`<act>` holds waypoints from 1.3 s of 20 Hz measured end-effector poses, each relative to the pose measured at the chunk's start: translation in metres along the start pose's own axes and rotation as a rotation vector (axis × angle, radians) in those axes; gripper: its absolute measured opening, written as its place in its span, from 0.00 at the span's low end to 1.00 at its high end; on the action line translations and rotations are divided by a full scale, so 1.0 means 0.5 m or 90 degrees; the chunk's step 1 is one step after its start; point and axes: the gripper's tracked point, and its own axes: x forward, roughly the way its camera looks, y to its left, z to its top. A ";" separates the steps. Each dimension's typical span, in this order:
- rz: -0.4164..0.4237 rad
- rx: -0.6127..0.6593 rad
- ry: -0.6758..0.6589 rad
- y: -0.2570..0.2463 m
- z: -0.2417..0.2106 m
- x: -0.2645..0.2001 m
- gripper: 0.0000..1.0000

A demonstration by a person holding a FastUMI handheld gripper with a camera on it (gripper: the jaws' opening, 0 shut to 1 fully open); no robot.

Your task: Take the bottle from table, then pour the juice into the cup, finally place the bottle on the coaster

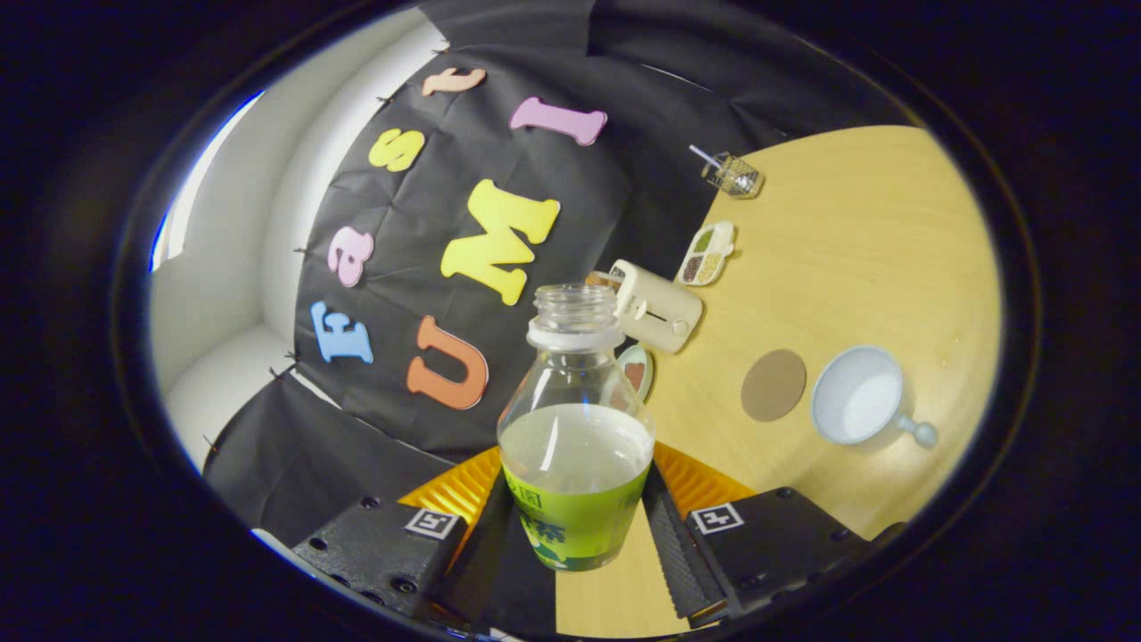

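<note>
Gripper view has the gripper [575, 526] closed on the uncapped bottle [575, 428], both fingers pressing its labelled lower body, held clear of the tabletop [856, 241] and tilted. Right of it lie the coaster [774, 384], then the cup [857, 395] near the table's edge. Swinging over could spill juice early, or bump the cup.

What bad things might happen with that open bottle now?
1. The bottle has no cap and the view looks tilted, so juice might spill before it reaches the cup.
2. The tool grips only the bottle's lower part, so it might slip.
3. The coaster lies right beside the cup, so setting the bottle down might knock the cup.
</note>
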 end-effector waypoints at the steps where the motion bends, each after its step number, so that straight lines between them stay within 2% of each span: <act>1: -0.011 -0.026 -0.002 0.003 0.007 -0.007 0.80; 5: -0.057 -0.126 -0.019 0.015 0.041 -0.027 0.80; 10: -0.140 -0.339 -0.038 0.018 0.090 -0.057 0.80; 15: -0.149 -0.416 -0.086 0.029 0.115 -0.072 0.80; 22: -0.235 -0.519 -0.083 -0.067 0.131 -0.013 0.81; 26: -0.263 -0.552 -0.075 -0.106 0.124 0.034 0.81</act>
